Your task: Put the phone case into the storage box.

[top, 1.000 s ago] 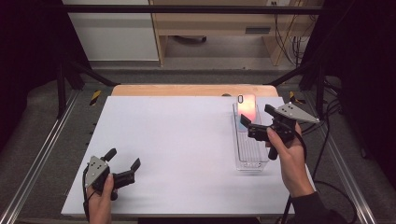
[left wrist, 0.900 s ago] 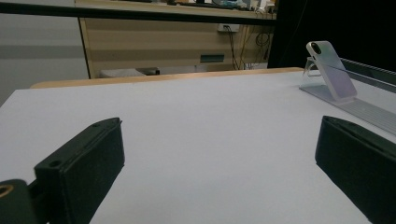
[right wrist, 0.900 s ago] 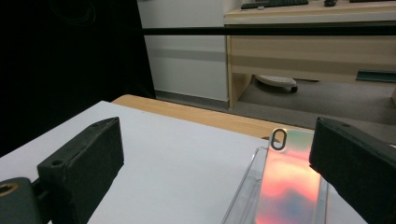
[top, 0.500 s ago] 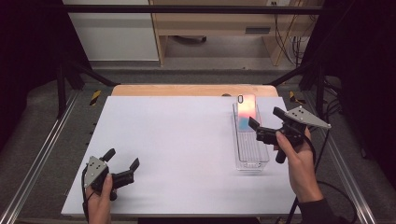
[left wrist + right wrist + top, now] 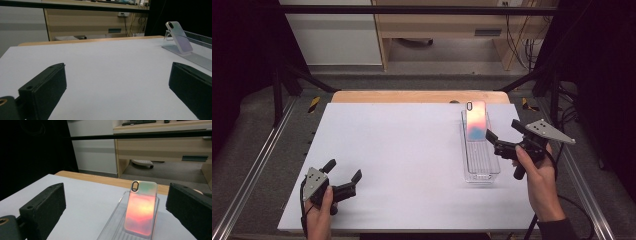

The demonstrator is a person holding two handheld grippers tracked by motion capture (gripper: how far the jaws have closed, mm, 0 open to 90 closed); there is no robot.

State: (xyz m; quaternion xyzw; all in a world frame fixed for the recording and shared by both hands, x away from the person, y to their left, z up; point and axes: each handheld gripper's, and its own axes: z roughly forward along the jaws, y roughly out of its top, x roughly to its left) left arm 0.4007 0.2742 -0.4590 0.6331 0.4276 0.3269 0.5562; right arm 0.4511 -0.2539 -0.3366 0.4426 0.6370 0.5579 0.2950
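White tabletop (image 5: 412,160) with a wooden strip along its far edge sits in a dark-walled room, with a wood desk and cables behind it. We see a phone case (image 5: 476,121), iridescent pink-orange with a black-ringed camera cutout at its top, leaning tilted in the far end of a clear ridged tray (image 5: 482,167) on the right half of the table. In the right gripper view the phone case (image 5: 140,211) stands between the two black jaws, farther off and not touched, its lower edge resting on the ribbed floor of the tray (image 5: 112,226). We put the right gripper (image 5: 504,136) just beside the tray's right wall, near the case, jaws spread wide and holding nothing, the person's right hand (image 5: 537,175) wrapped on its handle and the grey three-cornered plate on top. Left gripper (image 5: 343,175) hovers low at the near left corner of the table, well apart from the tray, jaws likewise spread and empty, left hand (image 5: 318,215) under it. In the left gripper view we spot the phone case (image 5: 178,37) far off to the right, with the bare white tabletop (image 5: 110,72) between the jaws
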